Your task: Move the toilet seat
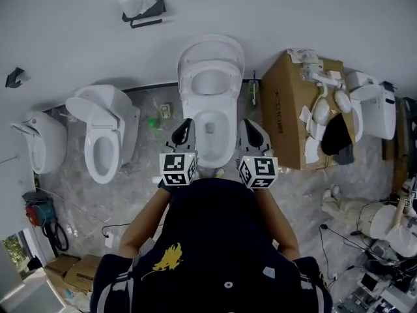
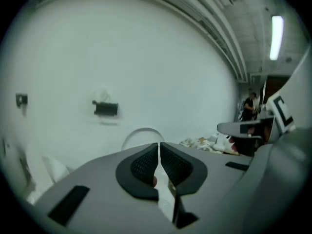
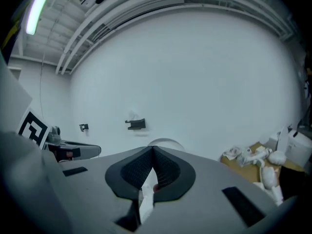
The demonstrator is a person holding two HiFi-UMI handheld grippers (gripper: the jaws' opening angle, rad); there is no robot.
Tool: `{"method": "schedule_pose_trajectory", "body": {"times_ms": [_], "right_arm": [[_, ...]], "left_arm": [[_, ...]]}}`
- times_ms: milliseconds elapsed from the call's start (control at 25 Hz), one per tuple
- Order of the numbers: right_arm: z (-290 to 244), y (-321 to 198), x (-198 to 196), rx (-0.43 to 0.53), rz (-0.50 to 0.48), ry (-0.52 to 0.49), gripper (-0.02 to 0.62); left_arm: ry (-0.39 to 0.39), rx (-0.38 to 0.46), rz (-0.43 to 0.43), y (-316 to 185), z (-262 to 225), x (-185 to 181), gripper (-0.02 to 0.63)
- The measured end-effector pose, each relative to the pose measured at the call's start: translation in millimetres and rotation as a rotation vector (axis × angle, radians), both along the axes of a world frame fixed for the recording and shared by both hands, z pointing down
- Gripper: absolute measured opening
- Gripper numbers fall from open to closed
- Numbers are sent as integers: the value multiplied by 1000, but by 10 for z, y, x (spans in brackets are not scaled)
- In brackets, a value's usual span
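Observation:
A white toilet [image 1: 213, 124] stands against the wall straight ahead of me, its lid [image 1: 211, 52] and seat ring [image 1: 210, 83] tipped up toward the wall. Above the bowl's left rim my left gripper [image 1: 184, 130] hangs shut with nothing in it. My right gripper [image 1: 251, 133] is over the right rim, also shut and empty. In the left gripper view the pads [image 2: 146, 164] meet and the lid's rounded top [image 2: 142, 132] shows just beyond them. The right gripper [image 3: 152, 149] points at the same lid top [image 3: 165, 142].
Two more white toilets [image 1: 104, 132] [image 1: 40, 142] stand to the left. At right, a cardboard box [image 1: 287, 113] with white parts on it stands beside another toilet [image 1: 376, 106]. A paper holder [image 1: 142, 8] is on the wall. Cables and tools lie on the floor at both sides.

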State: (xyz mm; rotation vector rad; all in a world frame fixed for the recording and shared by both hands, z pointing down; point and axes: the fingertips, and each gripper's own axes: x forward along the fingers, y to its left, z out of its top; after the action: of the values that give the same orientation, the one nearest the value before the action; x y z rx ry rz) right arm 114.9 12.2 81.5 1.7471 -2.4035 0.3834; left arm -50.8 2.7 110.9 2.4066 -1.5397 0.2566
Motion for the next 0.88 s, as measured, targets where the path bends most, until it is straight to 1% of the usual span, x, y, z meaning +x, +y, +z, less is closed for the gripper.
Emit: {"method": "schedule_pose_trajectory", "body": {"times_ms": [40, 80, 120, 200, 360, 560, 880], "right_arm": [[-49, 11, -24, 20, -3, 25, 26], [-92, 19, -47, 37, -6, 44, 26], [-129, 26, -65, 50, -8, 58, 26], [-177, 41, -92, 66, -12, 66, 26], [-208, 69, -103, 78, -10, 71, 26], [-264, 14, -39, 90, 21, 67, 26], [-315, -9, -39, 103, 18, 78, 26]], "left_arm": [[-66, 70, -3, 3, -82, -5, 31], [-112, 129, -1, 9, -165, 3, 31], [-142, 173, 4, 19, -237, 17, 31], [-170, 215, 8, 36, -326, 33, 31], [-168, 214, -3, 52, -343, 20, 31], [-162, 209, -1, 38, -345, 37, 31], [-158, 210, 1, 1, -379, 91, 31]]}}
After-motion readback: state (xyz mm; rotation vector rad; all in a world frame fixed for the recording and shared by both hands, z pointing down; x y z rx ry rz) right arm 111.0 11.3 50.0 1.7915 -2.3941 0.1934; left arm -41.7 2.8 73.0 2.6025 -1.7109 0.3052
